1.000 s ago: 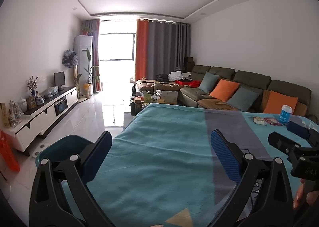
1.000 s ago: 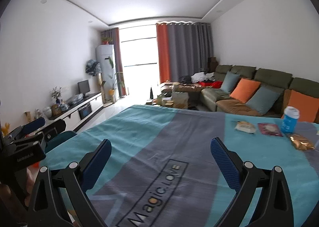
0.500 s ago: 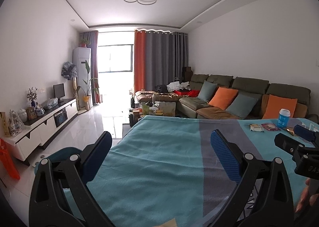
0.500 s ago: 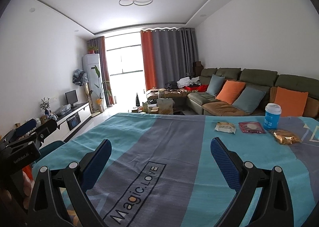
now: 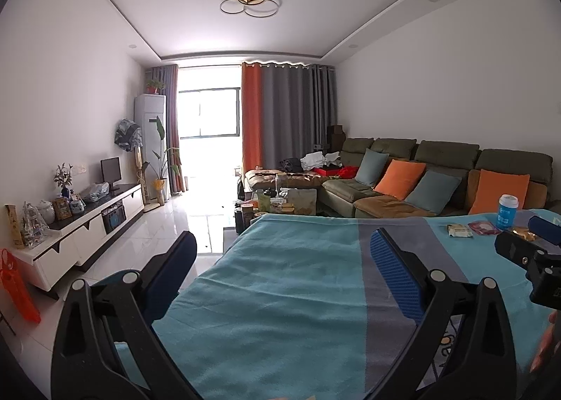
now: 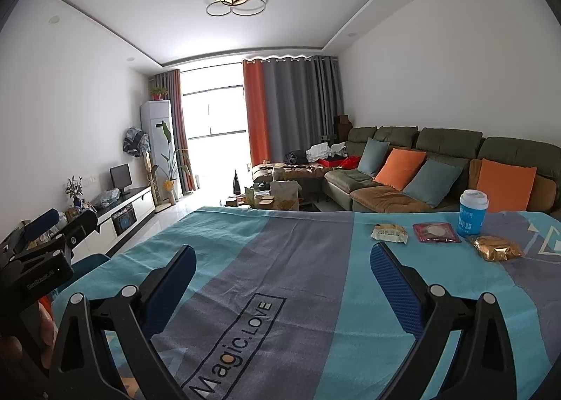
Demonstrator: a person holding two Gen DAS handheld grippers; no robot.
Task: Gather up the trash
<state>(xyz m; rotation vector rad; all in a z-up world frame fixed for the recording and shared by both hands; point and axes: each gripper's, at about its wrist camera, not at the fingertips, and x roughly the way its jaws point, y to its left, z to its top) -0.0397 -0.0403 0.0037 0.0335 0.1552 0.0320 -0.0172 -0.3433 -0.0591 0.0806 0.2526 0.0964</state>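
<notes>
Four bits of clutter show up in the left wrist view, bunched at the far right of the blanket-covered table [image 5: 280, 280]: a pale snack packet [image 5: 458, 231], a red wrapper [image 5: 485, 227], a blue cup [image 5: 506, 211], and a gold bag [image 5: 521, 233] half hidden behind the other tool. Left gripper [image 5: 282, 261] hangs over bare teal cloth with its jaws spread wide, nothing in them, well apart from all of it.

Right wrist view gives the better count: one pale snack packet [image 6: 390, 233], one red wrapper [image 6: 436, 232], one blue cup [image 6: 473, 213], one gold bag [image 6: 498, 248]. Right gripper [image 6: 282, 266] is spread apart and empty too, and the packet sits just past its right finger.

No bin or bag in sight, so can't tell where the stuff goes. My guess for a clean pickup: come in low and flat on the packet, pinch it across its short side, and steer clear of the upright cup so it doesn't tip.
</notes>
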